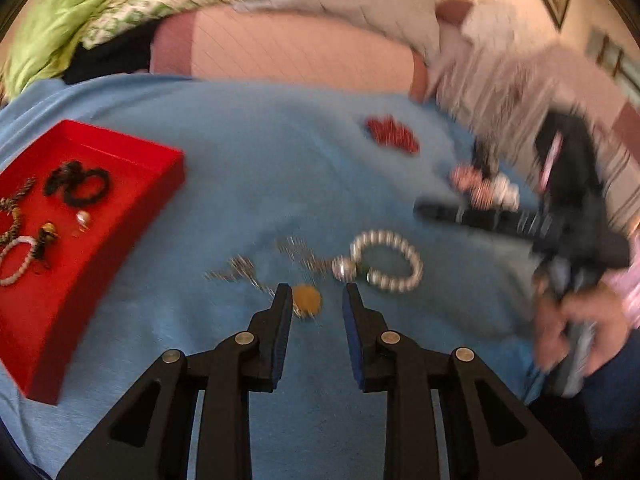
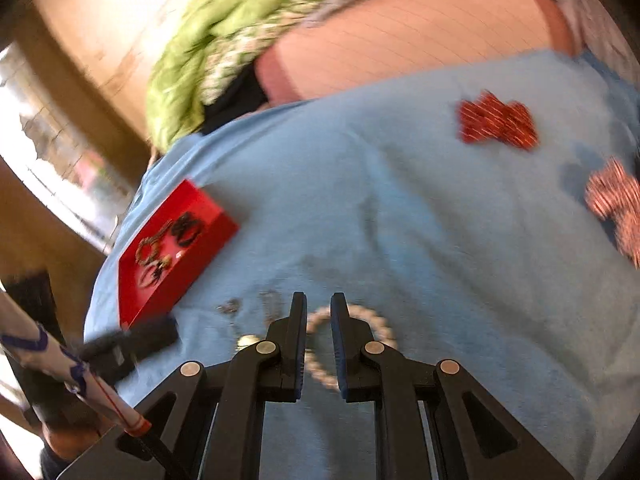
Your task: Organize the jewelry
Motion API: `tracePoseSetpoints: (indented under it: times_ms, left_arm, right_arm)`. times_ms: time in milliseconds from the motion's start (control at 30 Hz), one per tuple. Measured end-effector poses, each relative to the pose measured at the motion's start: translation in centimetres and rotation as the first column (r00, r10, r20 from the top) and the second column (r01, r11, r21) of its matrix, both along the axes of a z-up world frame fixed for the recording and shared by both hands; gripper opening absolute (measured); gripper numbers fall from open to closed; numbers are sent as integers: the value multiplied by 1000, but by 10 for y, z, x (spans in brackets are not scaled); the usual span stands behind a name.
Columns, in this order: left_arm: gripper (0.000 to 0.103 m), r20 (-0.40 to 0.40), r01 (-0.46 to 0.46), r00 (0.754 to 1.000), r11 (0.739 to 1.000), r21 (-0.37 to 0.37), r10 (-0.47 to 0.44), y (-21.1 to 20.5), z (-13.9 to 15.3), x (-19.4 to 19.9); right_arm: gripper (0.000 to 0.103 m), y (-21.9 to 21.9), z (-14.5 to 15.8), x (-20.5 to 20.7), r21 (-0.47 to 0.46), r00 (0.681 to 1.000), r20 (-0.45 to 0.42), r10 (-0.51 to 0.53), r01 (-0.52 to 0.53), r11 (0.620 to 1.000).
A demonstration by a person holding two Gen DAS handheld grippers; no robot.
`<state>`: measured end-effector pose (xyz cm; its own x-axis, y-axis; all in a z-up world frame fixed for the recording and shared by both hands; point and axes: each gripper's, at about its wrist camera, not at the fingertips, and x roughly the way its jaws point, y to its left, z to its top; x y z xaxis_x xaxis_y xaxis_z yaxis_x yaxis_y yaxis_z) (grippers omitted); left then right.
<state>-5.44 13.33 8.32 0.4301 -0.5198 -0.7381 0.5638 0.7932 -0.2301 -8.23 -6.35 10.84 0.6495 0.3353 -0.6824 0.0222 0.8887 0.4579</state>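
A red tray [image 1: 120,216] on the blue cloth holds several pieces: a black bracelet [image 1: 78,182], a white bead bracelet and brown chains. My left gripper [image 1: 316,294] is open just above a gold pendant [image 1: 306,300] on a thin chain [image 1: 240,270]. A pearl bracelet [image 1: 388,260] lies right of it. My right gripper [image 2: 319,304] is open, its fingers either side of the pearl bracelet [image 2: 360,314], slightly above it. The tray [image 2: 140,296] shows at the left in the right wrist view.
A red beaded piece [image 1: 394,136] lies farther back on the cloth [image 1: 260,160]; it also shows in the right wrist view [image 2: 496,122], with a pink beaded piece [image 2: 614,204] at the right. Pink cushion [image 1: 288,52] and green bedding [image 1: 80,8] lie behind.
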Motion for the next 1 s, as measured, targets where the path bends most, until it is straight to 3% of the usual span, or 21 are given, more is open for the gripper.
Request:
tracePoseSetpoints:
  times_ms: [200, 400, 533, 667, 800, 1000]
  left_arm:
    - [25, 15, -26, 1000, 991, 129, 24, -21, -25, 8]
    - [29, 62, -24, 998, 986, 166, 14, -36, -35, 16]
    - [24, 84, -40, 996, 983, 177, 25, -41, -34, 21]
    - [24, 94, -55, 995, 990, 127, 43, -28, -22, 23]
    - [24, 164, -87, 983, 996, 32, 81, -3, 8, 23]
    - [24, 216, -144, 965, 989, -35, 148, 25, 30, 29]
  right_arm:
    - [13, -6, -2, 0, 21, 1000, 9, 13, -13, 1000]
    - [14, 0, -1, -3, 0, 999, 17, 51, -51, 999]
    - [14, 8, -6, -2, -18, 997, 5, 81, -81, 997]
    - [14, 18, -6, -1, -44, 992, 13, 126, -125, 991]
    - [14, 36, -9, 2, -83, 977, 14, 212, -210, 974]
    - [15, 79, -18, 12, -246, 922, 5, 387, -374, 894]
